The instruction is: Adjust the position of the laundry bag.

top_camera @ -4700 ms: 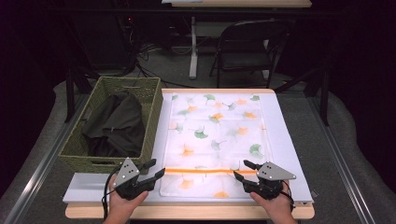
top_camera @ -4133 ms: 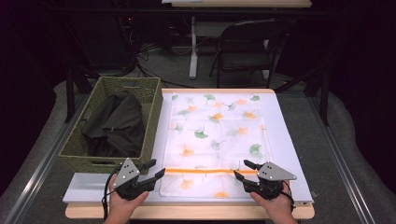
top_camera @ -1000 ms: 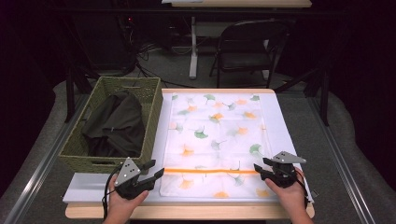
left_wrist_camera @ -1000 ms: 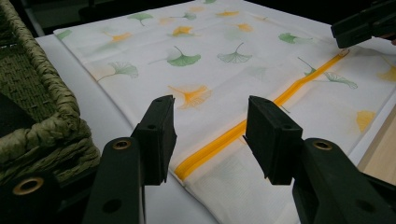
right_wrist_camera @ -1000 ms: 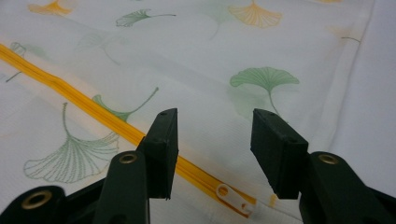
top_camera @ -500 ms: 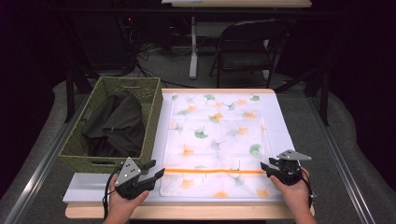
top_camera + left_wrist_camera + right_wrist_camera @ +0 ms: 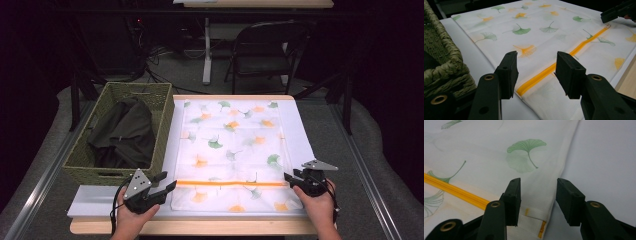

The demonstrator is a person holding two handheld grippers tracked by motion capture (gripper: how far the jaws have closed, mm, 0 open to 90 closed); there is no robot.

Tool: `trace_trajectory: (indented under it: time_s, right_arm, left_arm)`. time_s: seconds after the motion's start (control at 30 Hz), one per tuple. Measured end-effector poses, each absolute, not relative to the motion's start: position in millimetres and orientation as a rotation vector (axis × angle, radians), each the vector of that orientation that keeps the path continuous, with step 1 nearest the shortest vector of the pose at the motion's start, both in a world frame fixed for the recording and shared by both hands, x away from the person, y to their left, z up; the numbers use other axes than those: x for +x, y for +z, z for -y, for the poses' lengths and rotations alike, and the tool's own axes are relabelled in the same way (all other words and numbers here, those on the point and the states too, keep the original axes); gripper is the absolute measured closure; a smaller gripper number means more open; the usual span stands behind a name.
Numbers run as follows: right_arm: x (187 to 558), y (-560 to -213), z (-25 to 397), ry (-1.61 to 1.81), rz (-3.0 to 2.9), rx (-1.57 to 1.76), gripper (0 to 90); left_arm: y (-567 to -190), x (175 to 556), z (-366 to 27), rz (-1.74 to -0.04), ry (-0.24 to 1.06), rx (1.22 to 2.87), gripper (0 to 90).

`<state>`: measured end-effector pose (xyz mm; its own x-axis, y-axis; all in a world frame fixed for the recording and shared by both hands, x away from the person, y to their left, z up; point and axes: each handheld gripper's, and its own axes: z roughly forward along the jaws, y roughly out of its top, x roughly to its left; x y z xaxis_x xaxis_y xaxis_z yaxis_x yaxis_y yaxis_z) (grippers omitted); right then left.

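Note:
A white mesh bag (image 7: 232, 145) printed with green and orange ginkgo leaves lies flat on the table. An orange zipper (image 7: 230, 183) runs across its near end. My left gripper (image 7: 170, 181) rests at the bag's near left corner, open, with the zipper's left end (image 7: 541, 77) just beyond its jaws (image 7: 536, 72). My right gripper (image 7: 289, 177) sits at the bag's right edge near the zipper's other end, open. In the right gripper view its jaws (image 7: 537, 200) straddle the bag's hem (image 7: 546, 185) without touching it; the zipper (image 7: 454, 191) runs off to the left.
A woven green basket (image 7: 80, 160) holding a dark garment (image 7: 125, 132) stands left of the bag, close to my left gripper. A white board (image 7: 302, 135) underlies the bag. A folding chair (image 7: 265, 50) stands beyond the table's far edge.
My right gripper has shifted to the right, from the zipper's end out to the bag's right edge. The left gripper and the bag have stayed put.

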<state>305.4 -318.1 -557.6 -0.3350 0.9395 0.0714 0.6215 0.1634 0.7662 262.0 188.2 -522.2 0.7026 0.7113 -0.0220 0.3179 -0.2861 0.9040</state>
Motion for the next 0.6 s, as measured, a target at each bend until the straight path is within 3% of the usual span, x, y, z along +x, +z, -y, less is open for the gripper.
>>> trace_trajectory:
  time_s: [0.6]
  right_arm:
    - [307.4,-561.6,320.3,0.985,-2.028,1.507,57.2]
  left_arm:
    - [-523.3,262.5,-187.3,-0.803,0.472,1.886,52.1]
